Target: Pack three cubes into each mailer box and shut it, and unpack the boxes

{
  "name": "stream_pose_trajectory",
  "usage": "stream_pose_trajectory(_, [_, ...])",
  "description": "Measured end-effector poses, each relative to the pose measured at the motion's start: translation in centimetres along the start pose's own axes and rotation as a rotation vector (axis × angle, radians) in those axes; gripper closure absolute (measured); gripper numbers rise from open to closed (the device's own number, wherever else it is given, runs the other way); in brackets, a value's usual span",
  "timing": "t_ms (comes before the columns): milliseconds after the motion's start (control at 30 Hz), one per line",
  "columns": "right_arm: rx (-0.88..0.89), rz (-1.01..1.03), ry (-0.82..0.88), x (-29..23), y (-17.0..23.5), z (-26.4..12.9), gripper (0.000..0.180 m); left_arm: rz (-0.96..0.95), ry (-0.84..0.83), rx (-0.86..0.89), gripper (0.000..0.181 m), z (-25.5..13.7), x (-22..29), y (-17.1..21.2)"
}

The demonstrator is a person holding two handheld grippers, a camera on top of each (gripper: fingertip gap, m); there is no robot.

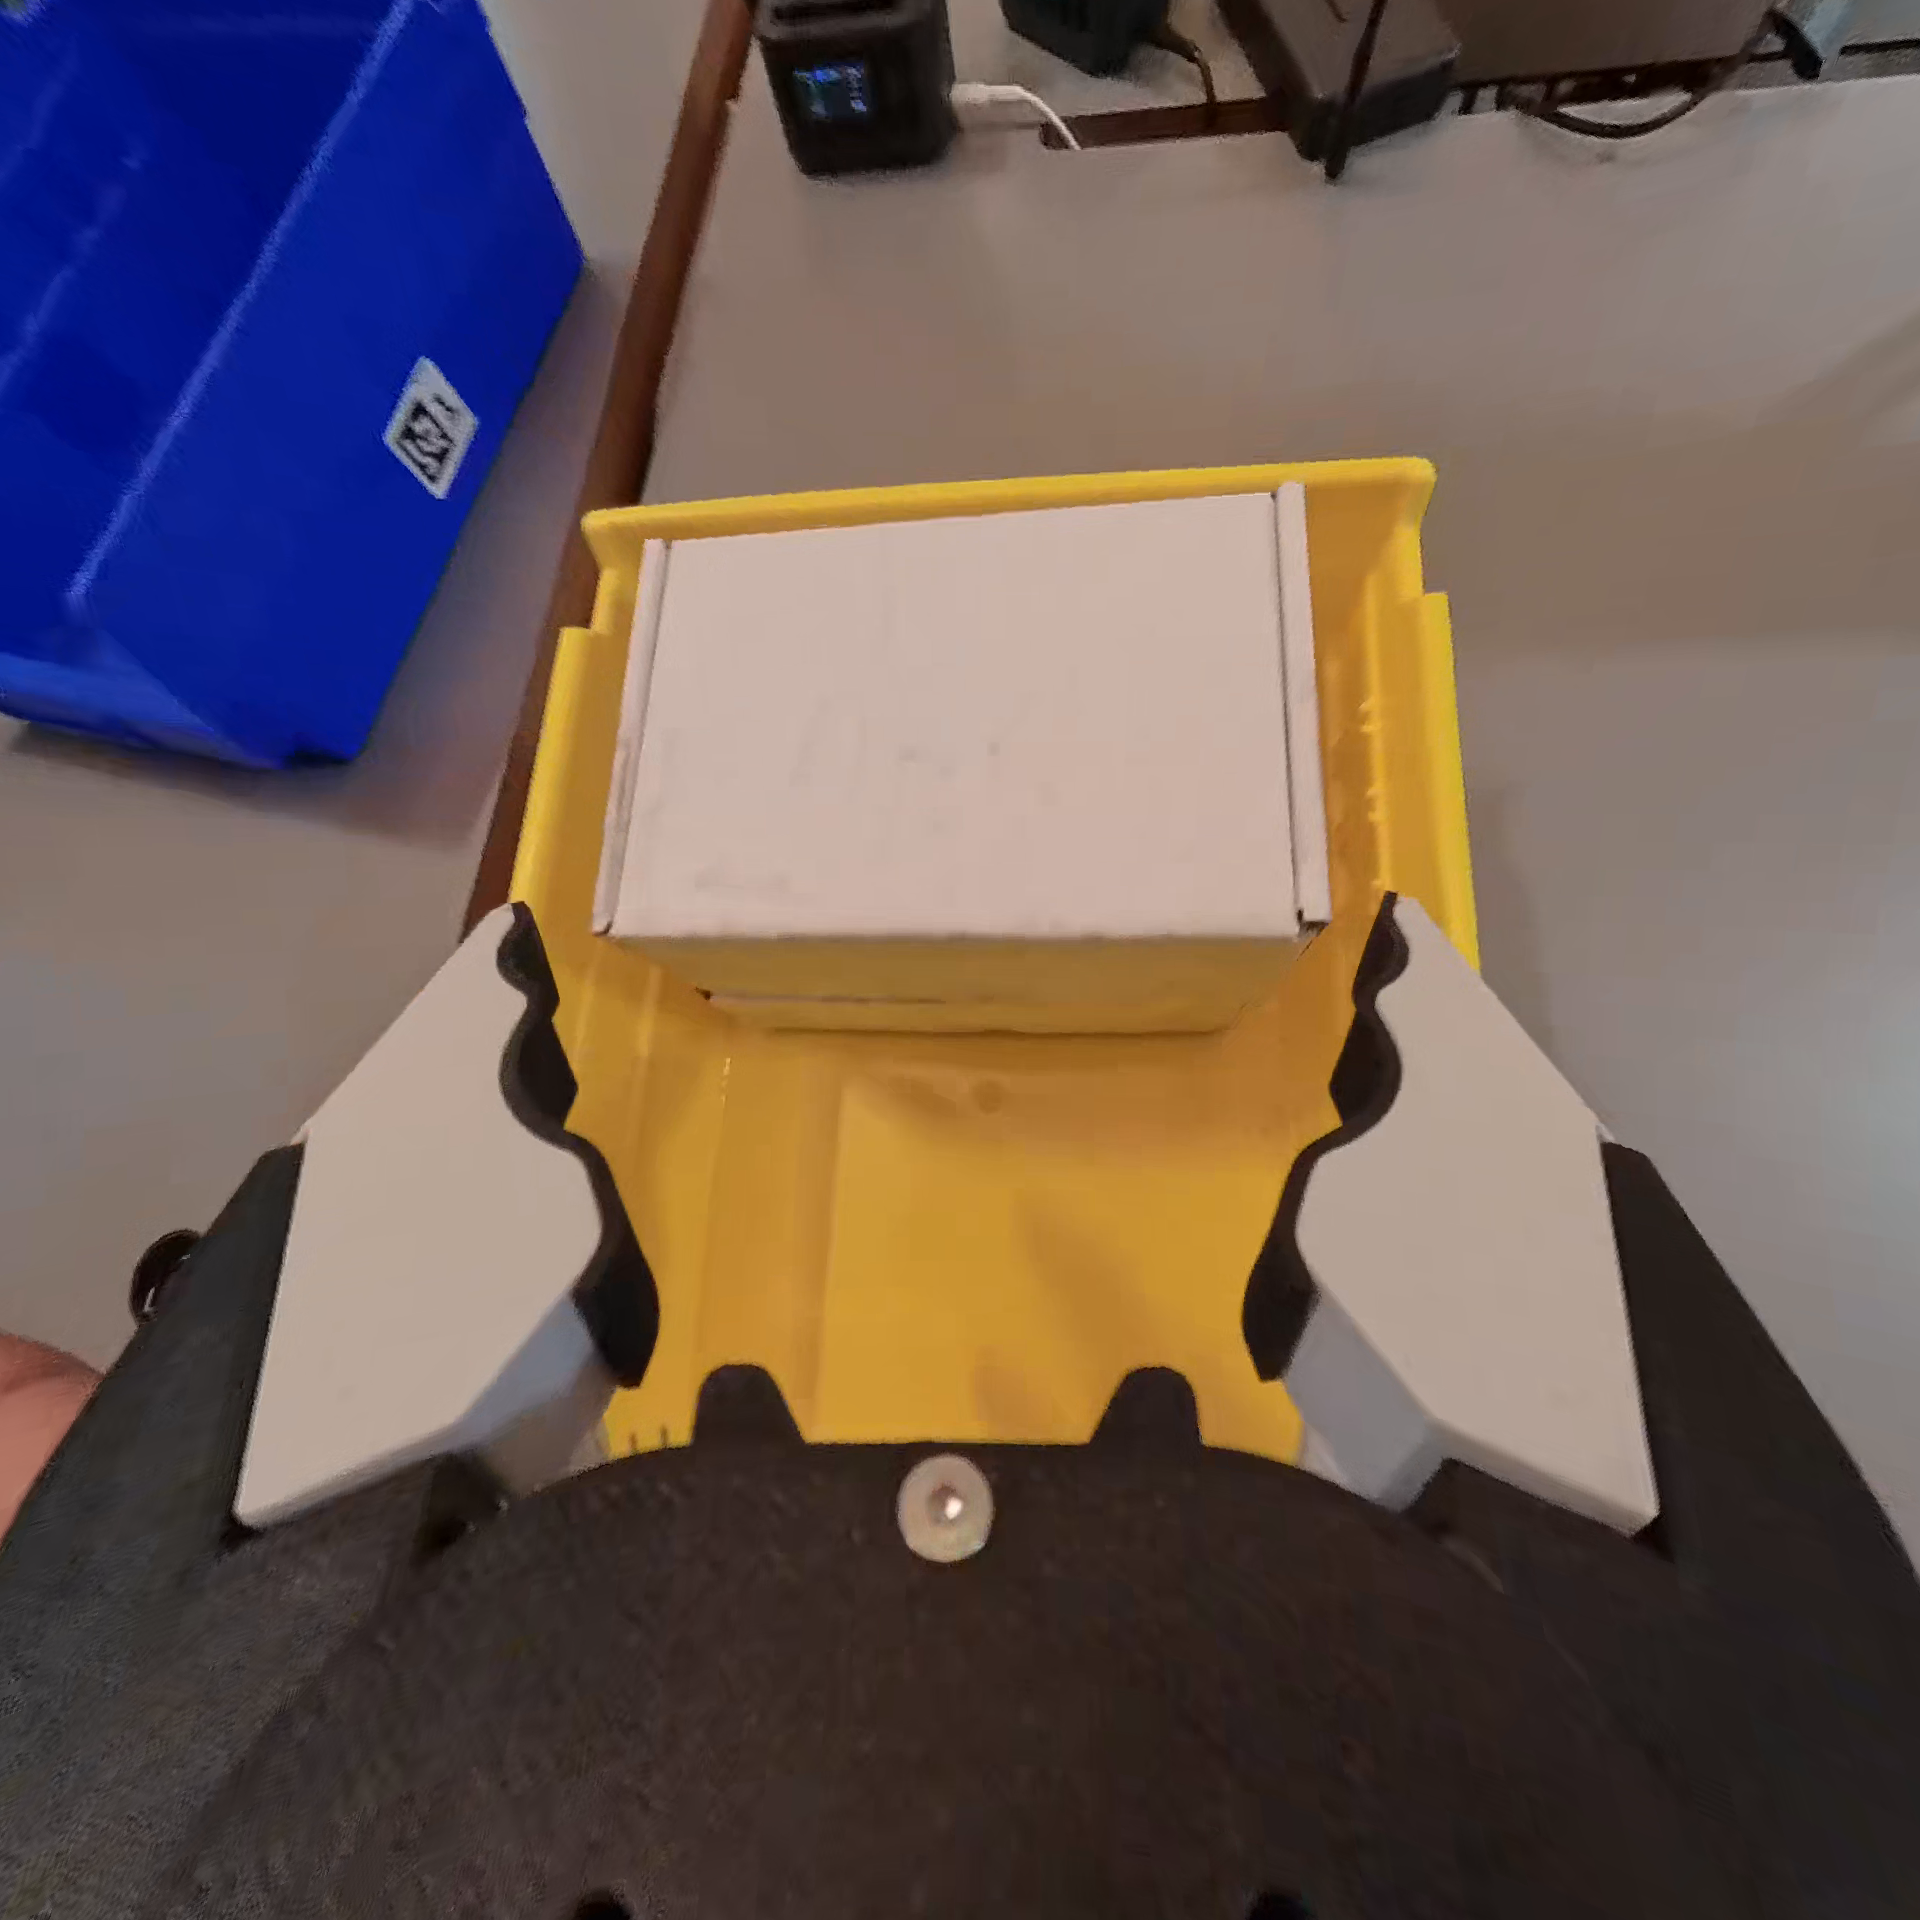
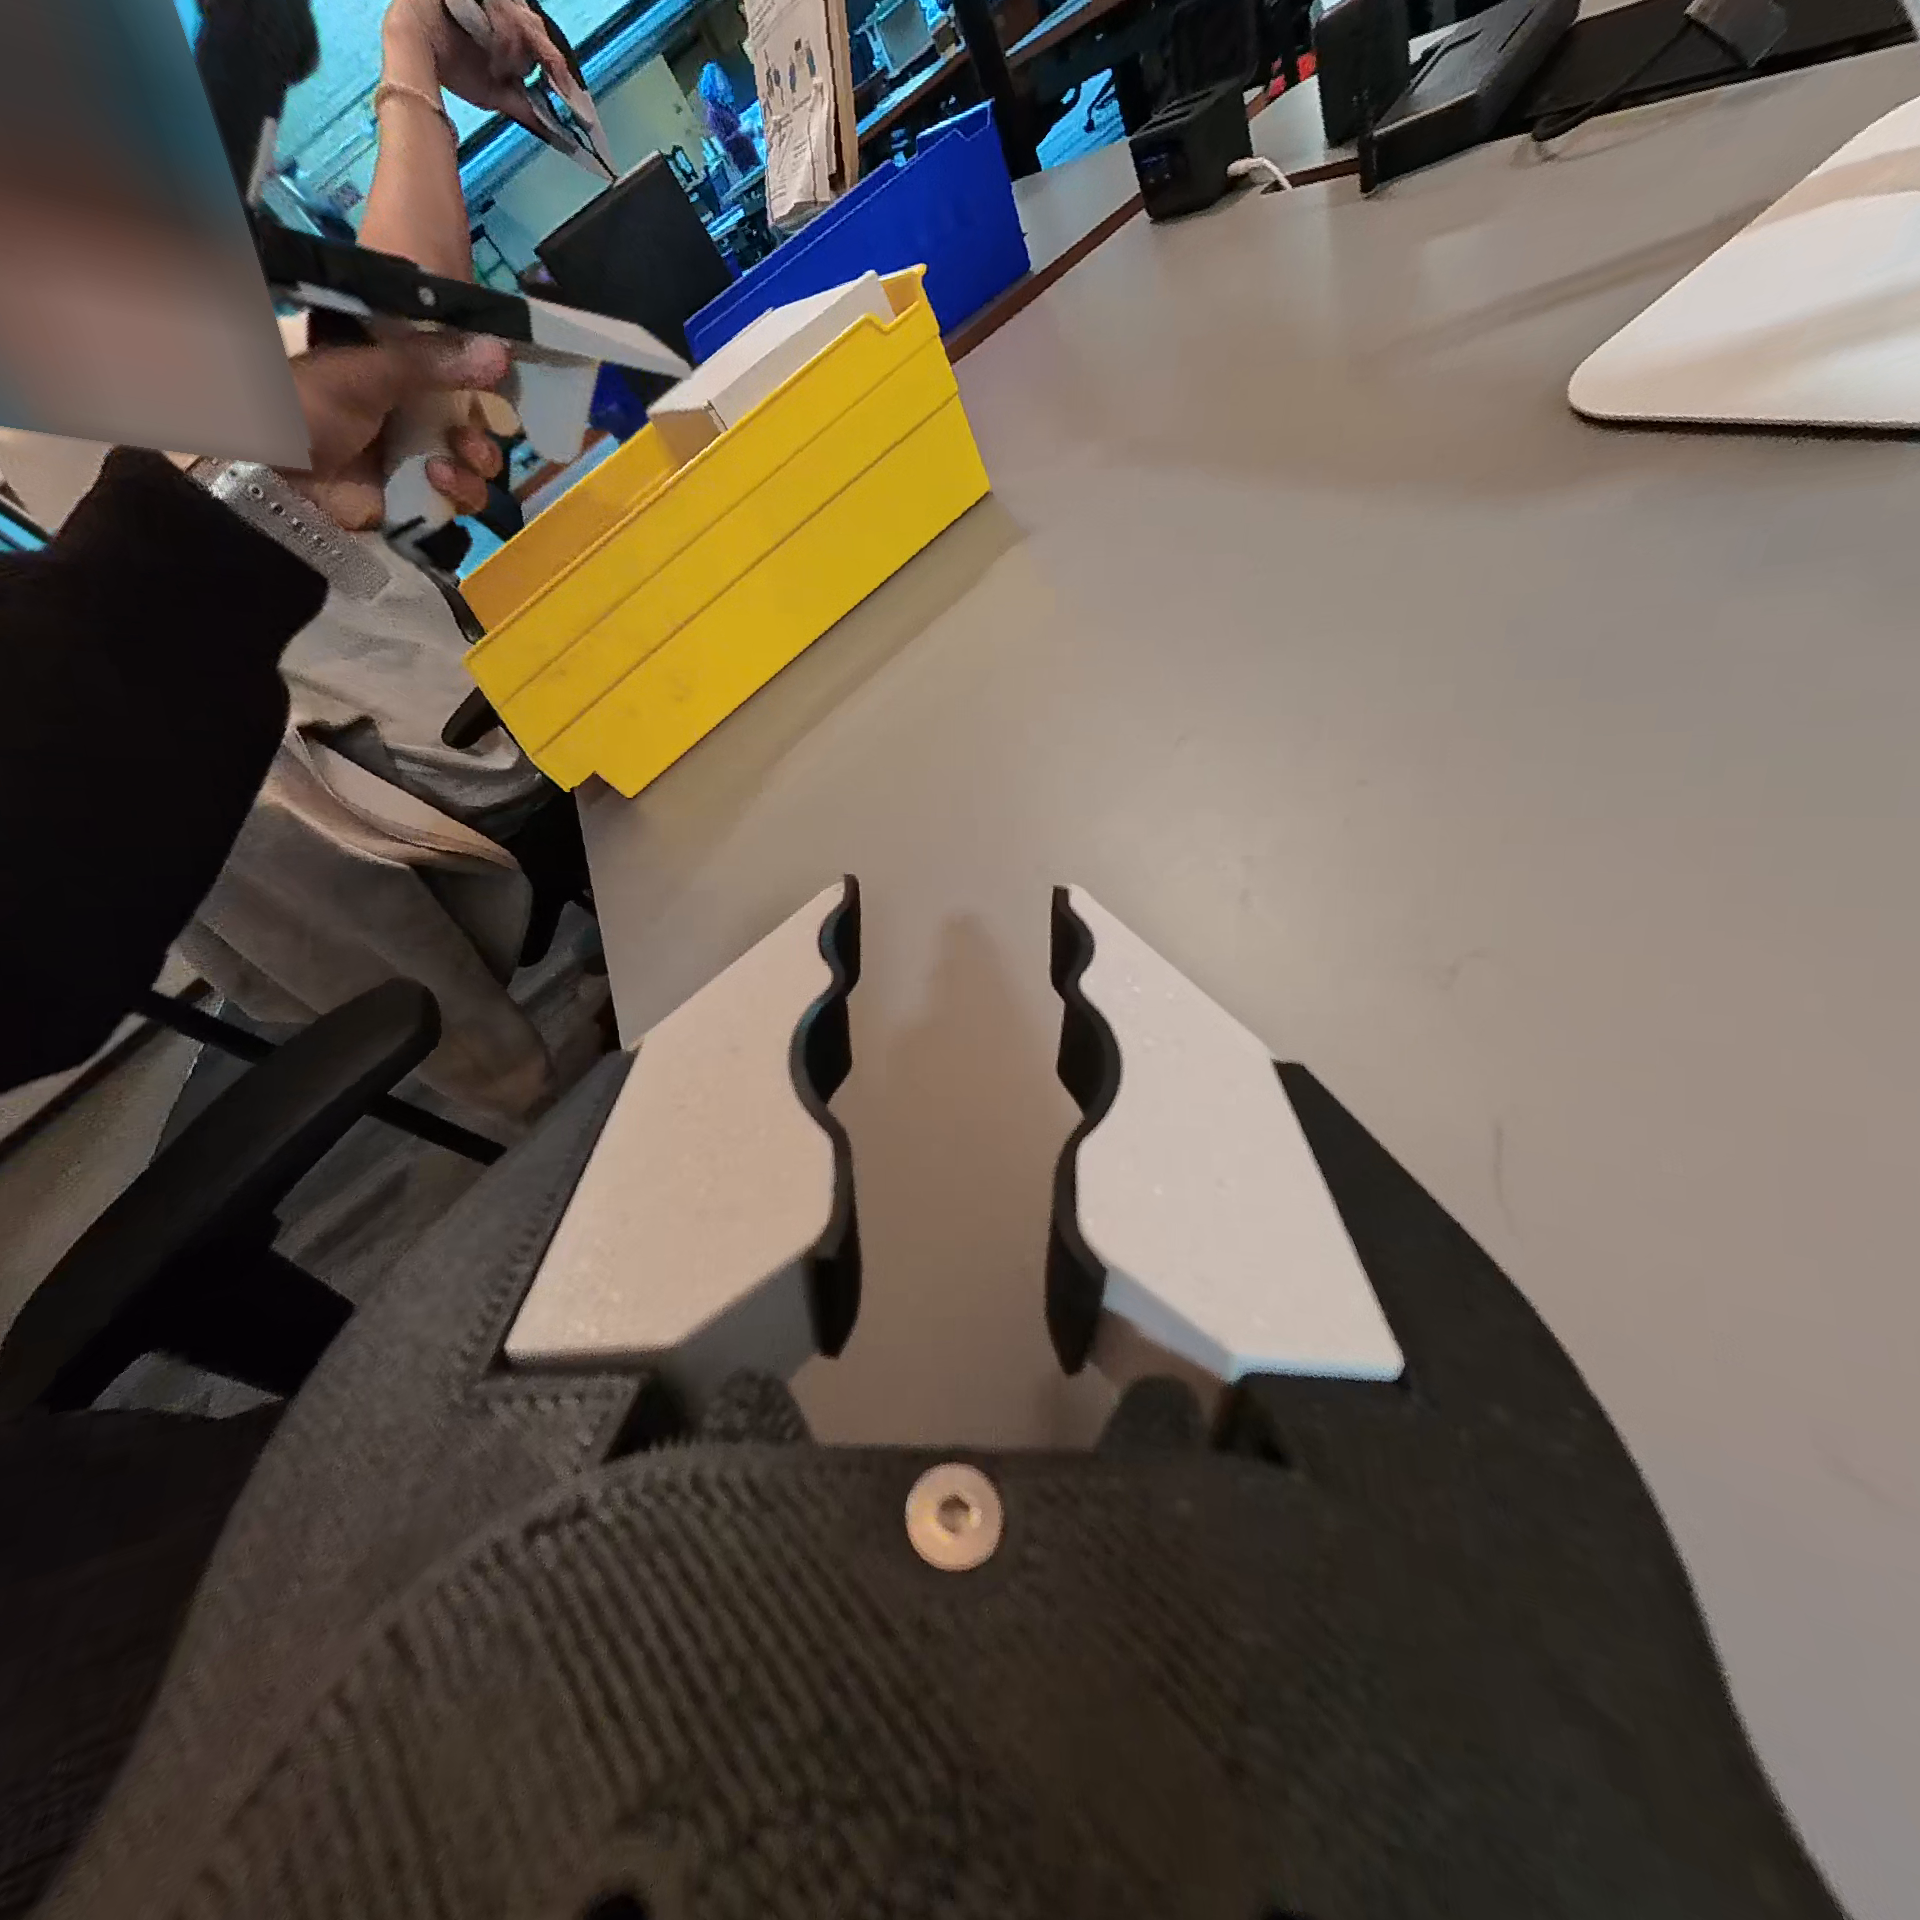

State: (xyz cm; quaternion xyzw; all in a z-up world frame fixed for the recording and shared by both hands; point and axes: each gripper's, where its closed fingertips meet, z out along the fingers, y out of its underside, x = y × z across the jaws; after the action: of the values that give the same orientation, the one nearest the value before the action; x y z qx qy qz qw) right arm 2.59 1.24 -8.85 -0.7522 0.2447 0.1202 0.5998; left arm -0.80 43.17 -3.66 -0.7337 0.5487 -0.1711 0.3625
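wide-spread and empty, left gripper (image 1: 951, 940) hangs above closed white cardboard mailer box (image 1: 951, 717) in yellow plastic bin (image 1: 1397, 665); right gripper (image 2: 956, 899) part-open, empty — best straddle box sides squarely, then lift.

Each hand-held gripper (image 1: 951, 935) (image 2: 956, 894) has a ribbed black printed body, one silver centre screw, and two pale grey fingers (image 1: 416, 1195) (image 2: 707, 1122) lined with wavy black pads.

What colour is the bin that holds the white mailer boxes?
Yellow. The bin shows best in the left wrist view, with the mailer boxes inside.
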Motion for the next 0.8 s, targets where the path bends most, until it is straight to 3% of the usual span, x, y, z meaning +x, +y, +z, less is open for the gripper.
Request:
stream_pose_trajectory(100, [0.011,0.016,0.011,0.3,0.0,-0.6,0.144,0.049,0.008,-0.083,0.024,1.6,0.2,0.4])
stream_pose_trajectory(233, [0.036,0.034,0.036,0.8,-0.1,-1.6,0.144,0.128,0.014,-0.054,0.024,3.0,0.3,-0.4])
stream_pose_trajectory(400, [0.061,0.072,0.052,1.4,-0.2,-2.6,0.145,0.139,0.098,-0.129,0.027,4.4,1.2,1.3])
stream_pose_trajectory(700, [0.075,0.108,0.061,1.8,-0.1,-3.2,0.145,0.243,0.051,-0.222,0.037,1.9,1.3,2.4])
stream_pose_trajectory(800, [0.069,0.115,0.056,1.7,0.0,-3.0,0.145,0.312,0.09,-0.215,0.053,0.9,1.6,2.2])
